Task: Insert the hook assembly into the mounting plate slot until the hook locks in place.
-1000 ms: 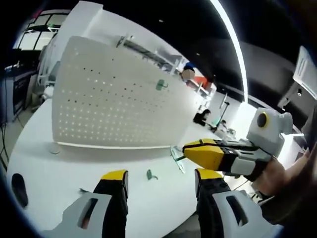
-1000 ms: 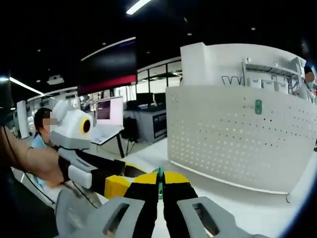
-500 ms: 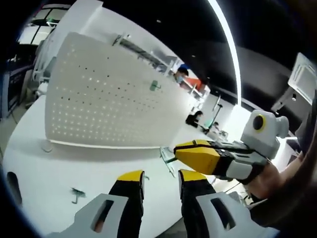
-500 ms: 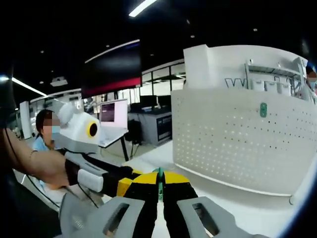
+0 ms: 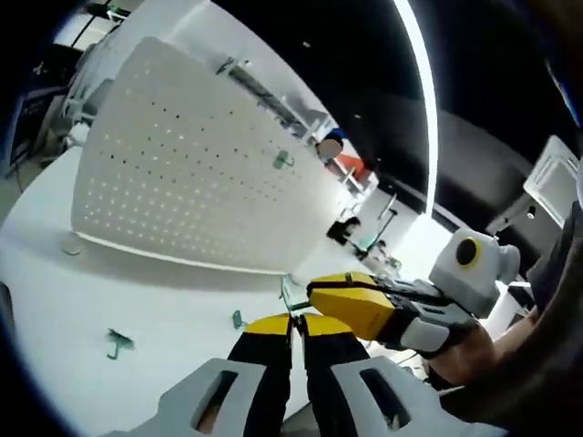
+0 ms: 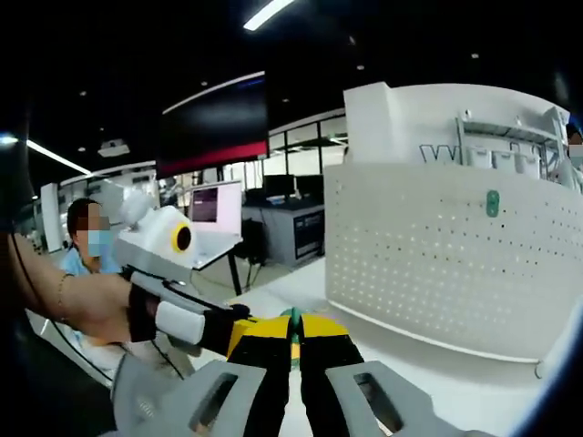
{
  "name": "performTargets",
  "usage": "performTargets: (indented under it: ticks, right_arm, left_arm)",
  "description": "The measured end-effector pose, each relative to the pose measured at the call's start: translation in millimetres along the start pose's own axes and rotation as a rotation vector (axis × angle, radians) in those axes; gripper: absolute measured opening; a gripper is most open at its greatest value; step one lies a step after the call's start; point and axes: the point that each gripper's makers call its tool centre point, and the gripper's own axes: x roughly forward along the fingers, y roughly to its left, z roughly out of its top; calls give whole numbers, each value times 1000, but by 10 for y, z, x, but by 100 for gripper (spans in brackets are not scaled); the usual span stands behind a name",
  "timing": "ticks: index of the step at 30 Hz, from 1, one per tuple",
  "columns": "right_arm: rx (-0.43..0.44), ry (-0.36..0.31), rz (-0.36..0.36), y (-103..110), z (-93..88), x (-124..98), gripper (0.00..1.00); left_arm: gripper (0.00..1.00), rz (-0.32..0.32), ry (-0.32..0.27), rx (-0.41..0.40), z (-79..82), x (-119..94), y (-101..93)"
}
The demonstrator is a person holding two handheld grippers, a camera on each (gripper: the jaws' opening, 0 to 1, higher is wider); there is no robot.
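You work under a long ceiling light strip, which burns out to pure white in the left gripper view. The tabletop and the pegboard read bright; the ceiling stays dark. Your pegboard casts a soft shadow along its base. Fisheye bending curves straight edges towards the sides of both views. Background detail is soft, and the far windows glare.

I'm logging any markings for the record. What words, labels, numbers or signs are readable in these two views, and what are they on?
No text reads in full.
Dark lettering on the white wall behind the pegboard begins with something like "W"; racks cover the rest.
The far screen is too blurred to read.
The green hook on the pegboard shows no marking.
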Motion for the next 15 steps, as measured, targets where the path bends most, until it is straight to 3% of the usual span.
performTargets:
  ticks: [15]
  right_arm:
    - [-1, 41, 15, -9, -85, 7, 0]
  left_arm:
    - [2, 19, 73, 34, -60, 25, 61]
